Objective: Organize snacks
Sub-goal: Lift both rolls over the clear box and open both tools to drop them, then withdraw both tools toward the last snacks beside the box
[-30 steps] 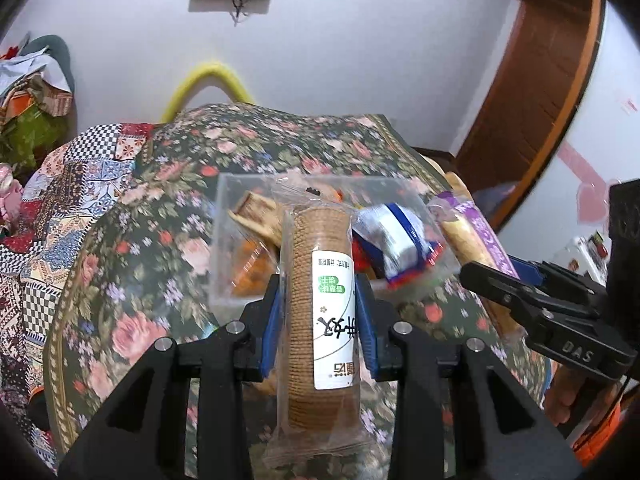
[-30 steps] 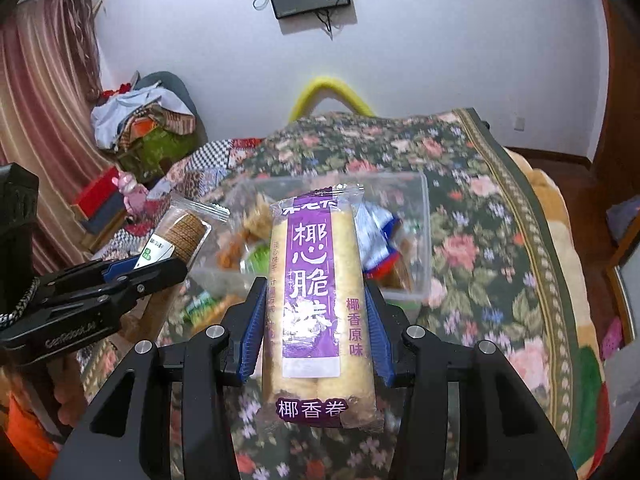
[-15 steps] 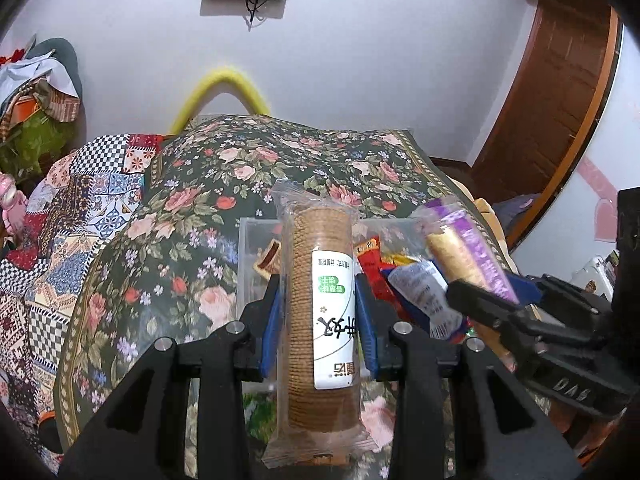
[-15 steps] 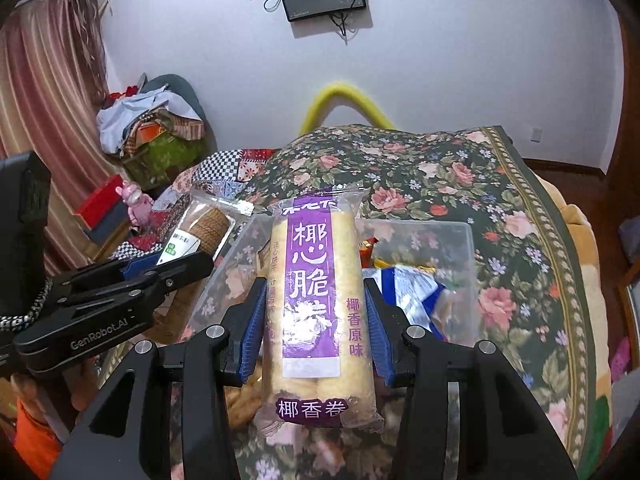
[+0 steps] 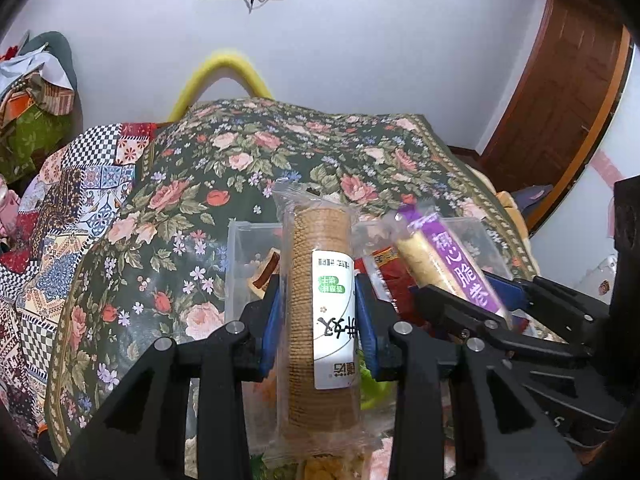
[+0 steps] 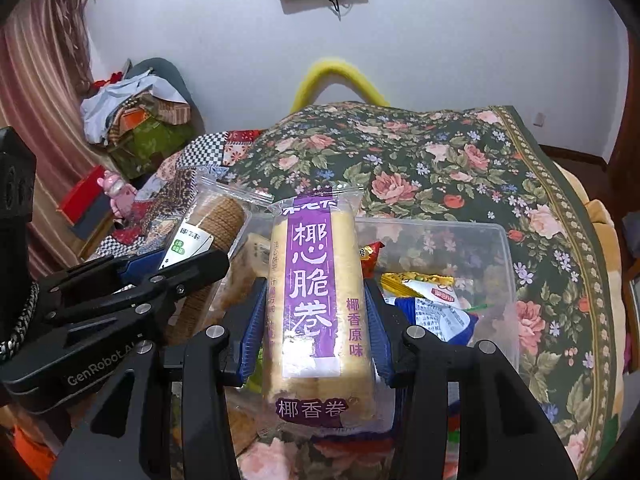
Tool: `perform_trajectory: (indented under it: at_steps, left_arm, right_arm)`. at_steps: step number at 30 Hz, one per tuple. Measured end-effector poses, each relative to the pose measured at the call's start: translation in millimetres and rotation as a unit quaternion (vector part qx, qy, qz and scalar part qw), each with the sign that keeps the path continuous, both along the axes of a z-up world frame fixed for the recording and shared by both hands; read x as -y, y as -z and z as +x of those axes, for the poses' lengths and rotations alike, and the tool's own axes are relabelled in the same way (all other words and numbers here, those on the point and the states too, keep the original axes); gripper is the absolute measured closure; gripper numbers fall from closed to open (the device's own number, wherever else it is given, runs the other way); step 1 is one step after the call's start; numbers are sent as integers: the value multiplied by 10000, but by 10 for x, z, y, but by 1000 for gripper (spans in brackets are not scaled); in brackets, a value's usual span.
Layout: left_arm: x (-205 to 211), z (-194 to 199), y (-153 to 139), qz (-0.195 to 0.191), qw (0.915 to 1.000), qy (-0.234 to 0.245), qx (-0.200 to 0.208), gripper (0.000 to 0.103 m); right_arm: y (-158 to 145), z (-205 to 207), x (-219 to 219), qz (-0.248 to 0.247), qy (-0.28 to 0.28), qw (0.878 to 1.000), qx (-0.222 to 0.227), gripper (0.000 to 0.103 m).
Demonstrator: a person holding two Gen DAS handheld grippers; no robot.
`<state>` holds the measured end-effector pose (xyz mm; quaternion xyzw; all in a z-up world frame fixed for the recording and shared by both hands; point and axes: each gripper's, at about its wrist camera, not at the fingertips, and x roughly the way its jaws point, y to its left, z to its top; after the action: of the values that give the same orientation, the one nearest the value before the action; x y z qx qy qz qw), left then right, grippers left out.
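My left gripper (image 5: 318, 320) is shut on a clear-wrapped stack of round brown biscuits (image 5: 320, 280) with a white label, held upright over the near left part of a clear plastic box (image 5: 236, 264). My right gripper (image 6: 316, 316) is shut on a purple-and-cream coconut roll pack (image 6: 316, 300), held over the same clear plastic box (image 6: 500, 264). Each gripper shows in the other's view: the right gripper (image 5: 472, 300) with the coconut roll pack (image 5: 448, 264), the left gripper (image 6: 176, 264) with the biscuit stack (image 6: 216, 224). Loose snack packets (image 6: 428, 300) lie in the box.
The box rests on a bed with a dark floral cover (image 5: 240, 160). A patchwork quilt (image 5: 72, 200) lies to its left. A yellow curved bar (image 5: 224, 76) stands at the bed's far end before a white wall. A wooden door (image 5: 568, 80) is at right.
Both grippers, still holding their packs, have moved forward over the bed; the clear box has slid lower and nearer in both views, now under the two packs.
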<state>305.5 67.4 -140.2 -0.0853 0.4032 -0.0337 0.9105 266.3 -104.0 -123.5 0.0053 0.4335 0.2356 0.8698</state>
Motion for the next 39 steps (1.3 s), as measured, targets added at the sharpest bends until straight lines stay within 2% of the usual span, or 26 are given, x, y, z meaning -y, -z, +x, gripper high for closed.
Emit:
perform_trajectory:
  at_steps: [6,12,21,27,33,39]
  left_arm:
    - [-25,28,115,-30,10000,-6,-79,69]
    - [-64,-60,-13,-19,9999,-47,114,68]
    - [-94,-398,-246,50,9994,46,346,65]
    - [-194,-721,-303,185,9990,61,391,55]
    - [-367,-993,-168,282,9994,13,185,50]
    - [-492,-1185,125,339,9993,43,-159,49]
  right_arm:
    - [71,13,-21,-33,-61,9999,-100,60]
    - [-14,-59,-22,-64,-78,9999,57,60]
    - [-185,-236,57,35,-123,9998,158,60]
    - [-207,-470,66,97,-218,9997,50,60]
    - [-133,-687,6,69,-337,9993,-142,59]
    - [68,-871,-160,-46,-486,9979,-418,53]
